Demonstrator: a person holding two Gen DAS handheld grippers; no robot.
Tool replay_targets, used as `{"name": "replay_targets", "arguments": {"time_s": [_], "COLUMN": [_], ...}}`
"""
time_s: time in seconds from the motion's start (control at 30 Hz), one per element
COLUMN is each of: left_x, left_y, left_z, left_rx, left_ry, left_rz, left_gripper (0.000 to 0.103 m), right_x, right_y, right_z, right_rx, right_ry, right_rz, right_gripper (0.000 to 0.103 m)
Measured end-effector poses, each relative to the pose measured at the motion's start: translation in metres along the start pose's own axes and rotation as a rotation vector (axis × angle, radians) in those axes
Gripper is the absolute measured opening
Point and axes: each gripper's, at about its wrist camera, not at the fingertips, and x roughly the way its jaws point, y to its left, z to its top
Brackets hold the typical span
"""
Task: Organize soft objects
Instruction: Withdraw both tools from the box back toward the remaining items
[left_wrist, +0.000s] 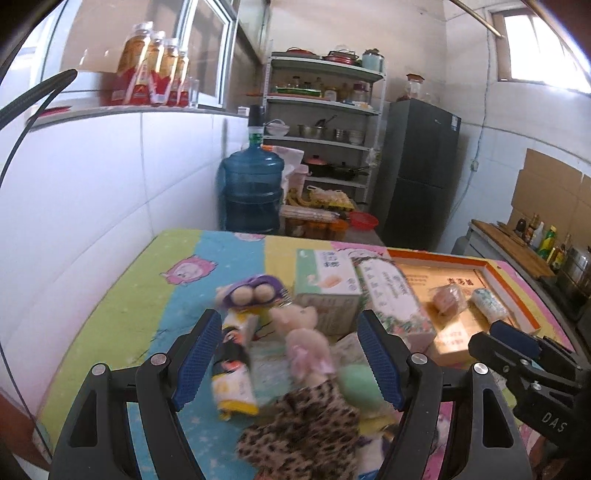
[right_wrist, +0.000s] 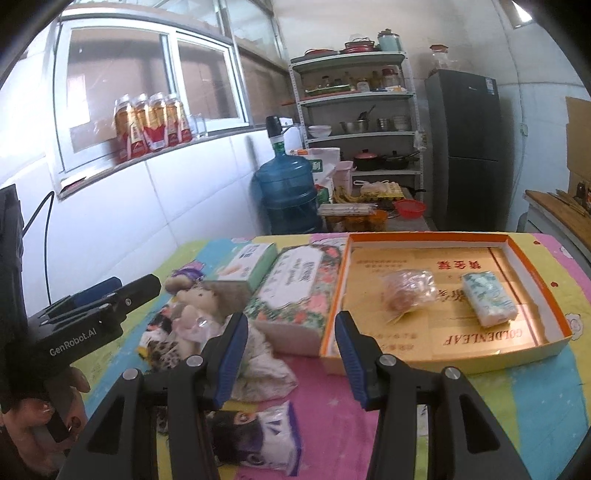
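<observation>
Both tools empty, jaws apart. Left tool (left_wrist: 288, 354) hangs over the heap of soft stuff on the counter (left_wrist: 122, 314): pink plush doll (left_wrist: 303, 332), leopard-print cloth (left_wrist: 310, 435), a wrapped pack with a printed face (left_wrist: 232, 373), a green soft lump (left_wrist: 356, 384), a purple toy (left_wrist: 251, 291) just behind. Right tool (right_wrist: 291, 354) sits near the orange tray (right_wrist: 546, 295), front-left corner roughly between its jaws, nothing gripped. Tray already holds a crinkly bagged item (right_wrist: 406, 291) and a small tissue pack (right_wrist: 487, 299); two tissue boxes, green (right_wrist: 251, 266) and floral (right_wrist: 295, 295), stand between heap and tray. Risks, as I judge them: heap is tangled, so closing the left tool here likely pinches doll plus cloth together and drags extras along. Left view is blurred, so aim is uncertain. Tools are close side by side and could clash over the heap. Right tool could bump the tray corner and shift it.
</observation>
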Motion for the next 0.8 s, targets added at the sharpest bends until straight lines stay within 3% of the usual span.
{"name": "replay_targets", "arguments": {"time_s": [0.5, 0.8], "left_x": [-0.021, -0.017], "left_y": [0.036, 0.046], "left_z": [-0.045, -0.070], "left_rx": [-0.019, -0.035], "left_ry": [0.000, 0.035], "left_rz": [0.035, 0.005], "left_gripper": [0.077, 0.077], "right_x": [-0.012, -0.008], "right_y": [0.022, 0.029], "right_z": [-0.031, -0.041], "right_rx": [-0.018, -0.028], "right_ry": [0.018, 0.040], "right_rz": [0.043, 0.049], "right_gripper": [0.049, 0.049]}}
